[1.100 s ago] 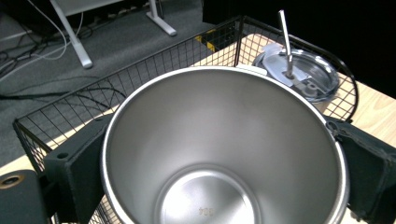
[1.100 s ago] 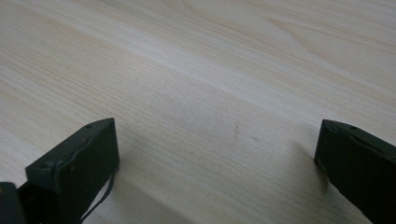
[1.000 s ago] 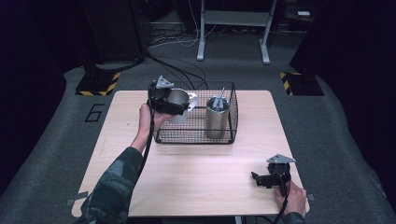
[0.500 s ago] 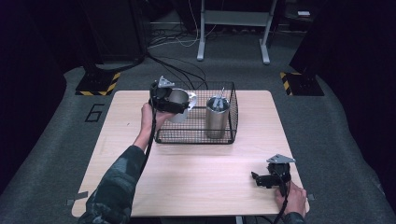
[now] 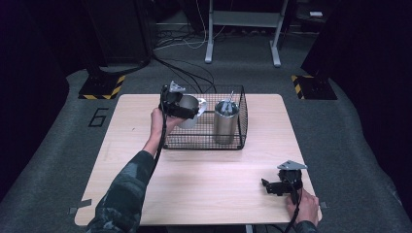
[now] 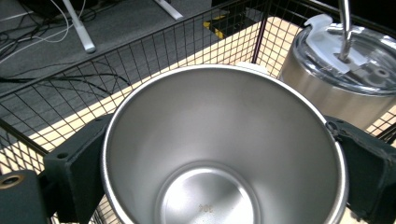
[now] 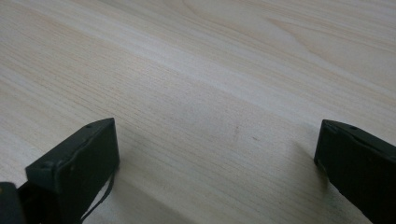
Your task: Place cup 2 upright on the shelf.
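My left gripper (image 5: 187, 108) is shut on a white steel cup (image 5: 191, 111) and holds it over the left end of the black wire basket (image 5: 204, 144). The cup's bare steel inside (image 6: 219, 154) faces the left gripper view, a black jaw on each side of its rim. A lidded steel tumbler (image 5: 226, 120) with a straw stands upright in the basket, right of the cup, and its clear lid (image 6: 359, 60) is near the cup's rim. My right gripper (image 5: 270, 186) rests open near the table's front right corner, jaws wide apart over bare wood (image 7: 215, 107).
The light wooden table (image 5: 204, 184) has free room in front of the basket and at both sides. Beyond the far edge are cables, a metal stand's legs (image 5: 243, 34) and yellow-black floor markers (image 5: 102, 87).
The left gripper has edged the cup slightly right, toward the basket. The right gripper has not moved.
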